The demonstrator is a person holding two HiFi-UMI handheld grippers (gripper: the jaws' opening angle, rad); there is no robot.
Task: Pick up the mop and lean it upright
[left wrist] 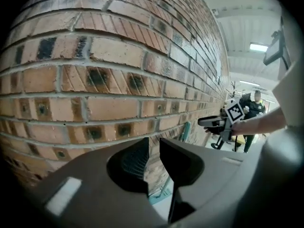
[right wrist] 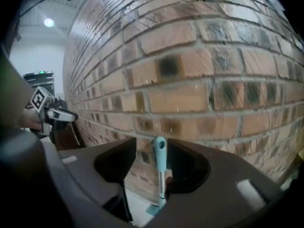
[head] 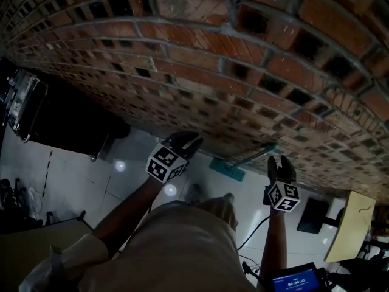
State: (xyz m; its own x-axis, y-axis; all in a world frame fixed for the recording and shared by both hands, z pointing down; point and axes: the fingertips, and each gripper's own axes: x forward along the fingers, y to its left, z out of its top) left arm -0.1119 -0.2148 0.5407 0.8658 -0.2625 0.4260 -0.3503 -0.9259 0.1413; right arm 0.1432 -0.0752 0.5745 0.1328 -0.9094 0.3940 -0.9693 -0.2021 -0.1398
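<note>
The right gripper (right wrist: 152,143) is hanging with its jaws spread wide and pinching nothing. The flat mop (right wrist: 160,159), with its teal plastic grip, thin metal shaft and teal rectangular head, is showing in the gap between them but just ahead of the tips, apart from both pads. Its grip is resting against the red brick wall (right wrist: 204,89) straight in front of this gripper. Its head is sitting below the jaws on the pale tiled floor (head: 255,205), so the lean looks already made and the step in hand is probably a clean let-go. To do it well, the right gripper should be backing straight out along the line of its own jaws, keeping the shaft centred in the gap, because a sideways brush from either pad could be sliding the grip along the bricks and tipping the mop over. Before leaving, it is worth checking that the head is lying flat and far enough out from the wall. The left gripper (left wrist: 154,144) is waiting well off to the right gripper's left, its jaws nearly together with only a narrow slit and nothing in it, ready to steady the shaft if it starts slipping.
</note>
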